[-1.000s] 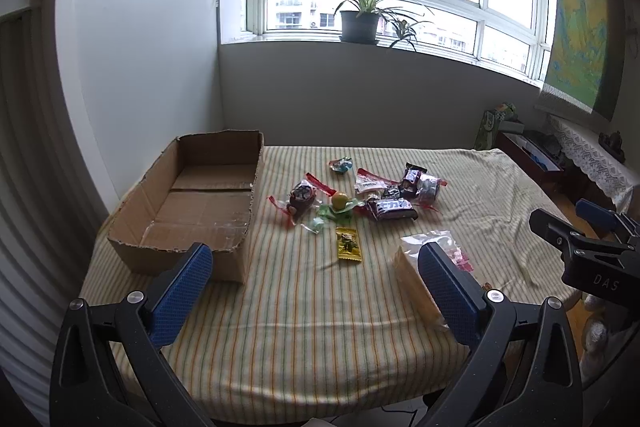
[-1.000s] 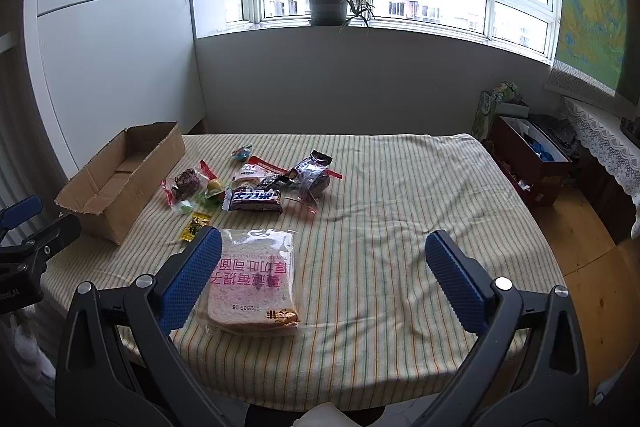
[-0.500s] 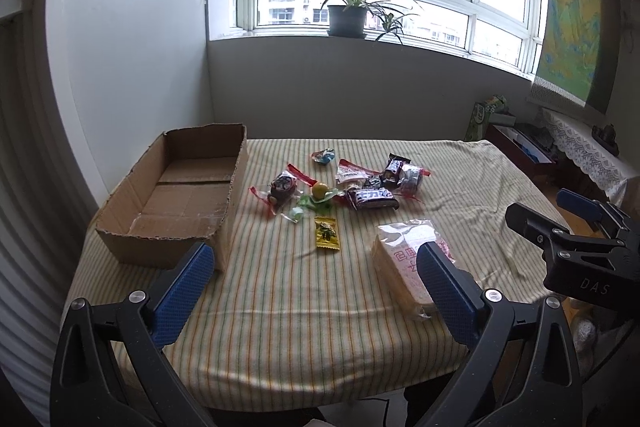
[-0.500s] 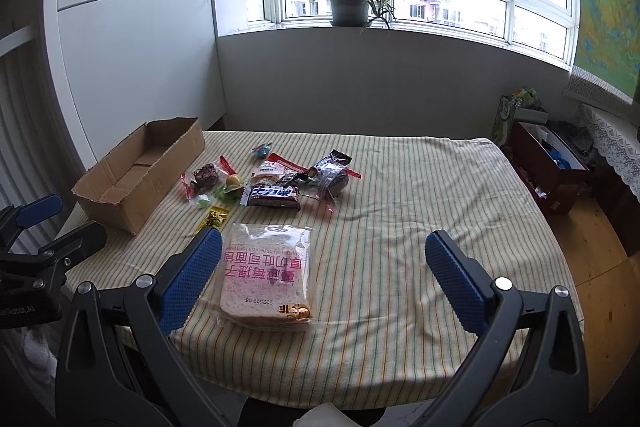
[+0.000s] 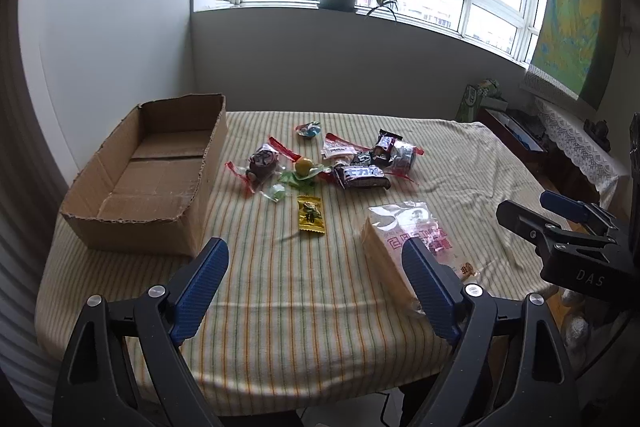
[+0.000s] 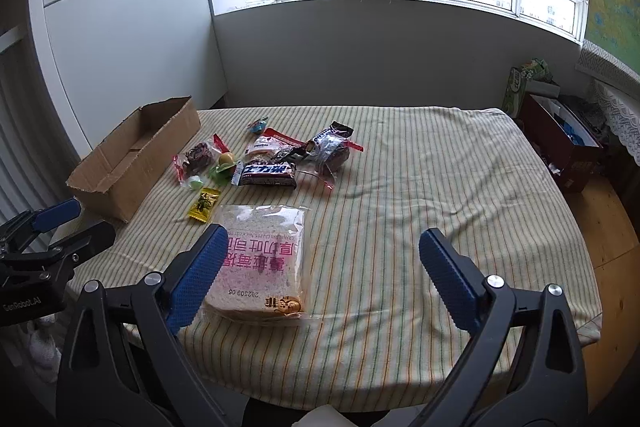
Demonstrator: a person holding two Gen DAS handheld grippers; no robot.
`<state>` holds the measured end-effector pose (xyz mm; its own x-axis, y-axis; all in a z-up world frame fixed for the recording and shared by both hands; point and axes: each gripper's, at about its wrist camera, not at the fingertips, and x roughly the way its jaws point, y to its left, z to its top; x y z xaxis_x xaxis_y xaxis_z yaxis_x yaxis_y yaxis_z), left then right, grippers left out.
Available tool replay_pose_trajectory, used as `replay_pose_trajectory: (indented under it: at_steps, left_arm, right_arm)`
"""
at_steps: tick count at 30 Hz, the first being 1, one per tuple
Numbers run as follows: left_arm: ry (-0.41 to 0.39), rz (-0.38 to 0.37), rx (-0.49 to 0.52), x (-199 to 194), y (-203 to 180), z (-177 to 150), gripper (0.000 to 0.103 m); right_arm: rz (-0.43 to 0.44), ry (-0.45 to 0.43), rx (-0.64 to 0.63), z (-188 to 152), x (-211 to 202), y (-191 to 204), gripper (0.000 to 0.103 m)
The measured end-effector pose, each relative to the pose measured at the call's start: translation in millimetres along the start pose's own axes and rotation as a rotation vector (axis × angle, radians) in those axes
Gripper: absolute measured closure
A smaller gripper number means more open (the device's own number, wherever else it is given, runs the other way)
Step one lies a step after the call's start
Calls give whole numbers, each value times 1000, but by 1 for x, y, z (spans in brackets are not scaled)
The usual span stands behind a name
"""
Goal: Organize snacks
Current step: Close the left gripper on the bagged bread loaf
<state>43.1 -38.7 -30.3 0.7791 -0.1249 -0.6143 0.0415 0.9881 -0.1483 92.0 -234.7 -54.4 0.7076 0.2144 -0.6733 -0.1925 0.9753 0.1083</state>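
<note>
From the left wrist view, the left gripper [image 5: 314,281] hangs spread wide with nothing between its ribbed blue pads [image 5: 200,285], over the near edge of a table covered in a striped, slightly rumpled cloth [image 5: 460,163]. Ahead and to its left sits a shallow cardboard box [image 5: 138,211] with torn, ragged rims; its bare floor shows only the folded flaps. Straight ahead lies a flat yellow sachet [image 5: 310,215], and beyond it a loose cluster of snacks [image 5: 332,161] in crinkly clear and red wrappers, with a dark chocolate bar [image 5: 362,175] among them. Just behind the right pad lies a soft bag of sliced bread [image 5: 404,239] in clear plastic. The right gripper [image 5: 560,223] shows at the right edge

From the right wrist view, the right gripper [image 6: 322,263] is likewise spread apart and grasps nothing. The bread bag [image 6: 264,259] lies flat just beside its left pad [image 6: 198,277], pink lettering on top. Further ahead to the left are the yellow sachet [image 6: 205,205], the chocolate bar [image 6: 266,171] and the other wrapped snacks [image 6: 280,151]; the cardboard box [image 6: 134,157] stands far left, its inside mostly hidden. The left gripper [image 6: 56,227] appears at the left edge
</note>
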Motion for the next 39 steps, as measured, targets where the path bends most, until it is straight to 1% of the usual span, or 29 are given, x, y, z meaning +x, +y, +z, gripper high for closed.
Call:
replay_pose_trajectory:
  at_steps: [3, 8, 10, 11, 12, 13, 15, 16, 18, 19, 20, 22, 23, 26, 29, 31, 34, 37, 39]
  left_arm:
    - [37, 16, 18, 5, 0, -1, 15]
    - [50, 22, 40, 10, -2, -1, 15]
    - [56, 17, 45, 13, -3, -2, 16]
    - [61, 12, 46, 14, -3, -3, 18]
    - [71, 3, 47, 16, -4, -4, 19]
    - [82, -16, 42, 18, -4, -5, 20]
    - [123, -71, 13, 25, -3, -8, 26]
    - [147, -103, -11, 29, -1, -10, 27]
    - [185, -153, -46, 36, -1, -14, 32]
    - [194, -178, -54, 38, -3, -16, 35]
    - [210, -198, -56, 41, -5, -18, 39]
    - [242, -241, -65, 48, -10, -21, 40]
    - [263, -270, -76, 52, -11, -23, 40]
    - [317, -334, -98, 65, -14, -26, 40]
    - [344, -337, -109, 75, -16, -27, 40]
    - [361, -331, -135, 82, -14, -28, 40]
    - [386, -355, -154, 91, -11, -29, 42]
    - [388, -364, -132, 96, -13, -28, 47]
    - [391, -380, -118, 99, -18, -25, 54]
  right_arm:
    - [13, 15, 6, -2, 5, -3, 5]
    - [61, 50, 26, -3, 15, -7, 5]
    - [86, 67, 33, -4, 19, -8, 8]
    - [98, 79, 34, -5, 21, -9, 14]
    - [114, 93, 35, -5, 24, -9, 16]
    - [134, 106, 40, -6, 27, -10, 16]
    - [172, 133, 50, -8, 33, -10, 17]
    - [194, 149, 52, -9, 36, -11, 19]
    - [234, 187, 64, -11, 44, -12, 27]
    - [255, 206, 79, -13, 49, -14, 28]
    - [275, 226, 98, -14, 54, -16, 29]
    - [318, 258, 130, -16, 64, -18, 33]
    - [343, 274, 147, -17, 68, -20, 37]
    - [395, 318, 199, -20, 82, -24, 38]
    - [433, 363, 236, -22, 97, -27, 43]
    - [468, 382, 263, -23, 104, -28, 43]
    - [500, 402, 291, -22, 113, -30, 43]
    - [510, 415, 281, -21, 117, -27, 45]
    - [502, 416, 253, -18, 116, -23, 48]
